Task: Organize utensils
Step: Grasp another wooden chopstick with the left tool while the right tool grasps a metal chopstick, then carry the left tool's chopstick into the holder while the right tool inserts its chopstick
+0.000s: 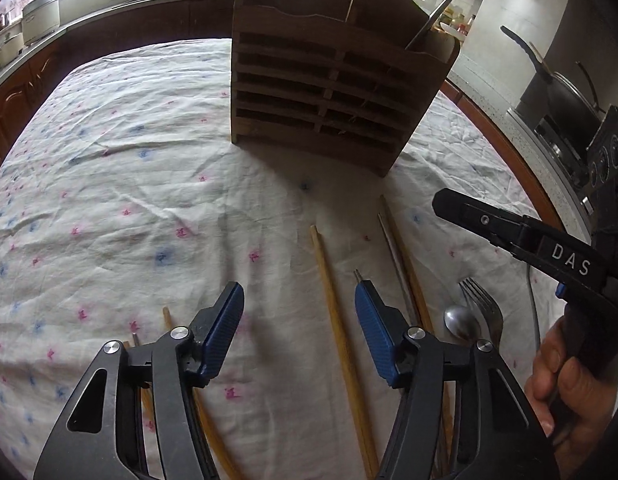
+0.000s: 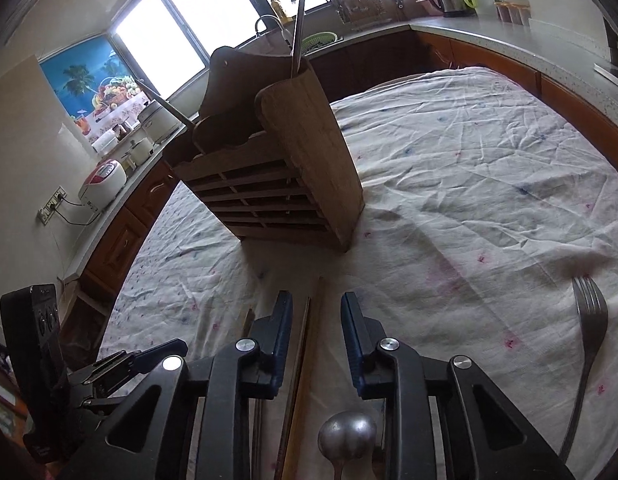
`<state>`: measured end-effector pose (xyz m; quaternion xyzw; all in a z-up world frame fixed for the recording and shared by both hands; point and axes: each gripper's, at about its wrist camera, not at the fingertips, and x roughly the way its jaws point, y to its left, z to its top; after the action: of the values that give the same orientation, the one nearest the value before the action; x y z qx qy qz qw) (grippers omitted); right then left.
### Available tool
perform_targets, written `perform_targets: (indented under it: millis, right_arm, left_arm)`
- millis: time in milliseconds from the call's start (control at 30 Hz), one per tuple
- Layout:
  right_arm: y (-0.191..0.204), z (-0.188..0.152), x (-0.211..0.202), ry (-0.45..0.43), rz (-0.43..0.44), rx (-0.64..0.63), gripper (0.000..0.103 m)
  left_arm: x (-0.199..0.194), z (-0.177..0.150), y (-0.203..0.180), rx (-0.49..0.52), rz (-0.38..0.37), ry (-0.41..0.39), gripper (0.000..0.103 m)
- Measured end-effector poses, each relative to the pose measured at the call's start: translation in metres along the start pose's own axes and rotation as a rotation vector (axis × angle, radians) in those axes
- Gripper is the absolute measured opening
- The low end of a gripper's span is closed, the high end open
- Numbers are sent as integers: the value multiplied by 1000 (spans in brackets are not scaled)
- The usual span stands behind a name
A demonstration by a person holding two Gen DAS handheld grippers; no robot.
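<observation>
Over the floral tablecloth, left tool and right tool both level, wide apart, empty.

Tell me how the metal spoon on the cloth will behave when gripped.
The spoon looks like polished metal, so probably rigid and somewhat slippery. Its rounded bowl may rock under pressure. It lies flat on the wrinkled cloth, so pinching its thin handle could be awkward.

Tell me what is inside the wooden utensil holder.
Metal chopsticks stick up out of the wooden holder, and one more metal rod leans out at its far side. Their lower ends and anything else inside are hidden by the holder's walls.
</observation>
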<state>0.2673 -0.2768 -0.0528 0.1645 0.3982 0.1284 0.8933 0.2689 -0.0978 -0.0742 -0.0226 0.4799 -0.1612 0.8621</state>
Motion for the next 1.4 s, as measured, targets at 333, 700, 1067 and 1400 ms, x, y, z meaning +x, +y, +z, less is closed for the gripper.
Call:
perform_targets:
  millis: [333, 700, 1067, 1400]
  right_arm:
    - [3, 4, 41, 103, -52, -60, 12]
    - [5, 11, 45, 140, -90, -164, 5]
    - [6, 10, 45, 130, -82, -135, 5]
    - [16, 7, -21, 2, 38, -59, 4]
  left_arm:
    - [10, 9, 1, 34, 11, 6, 46]
    - [23, 15, -19, 168, 96, 8, 42]
    - [28, 19, -30, 227, 105, 9, 10]
    - [-32, 17, -1, 90, -55, -82, 5]
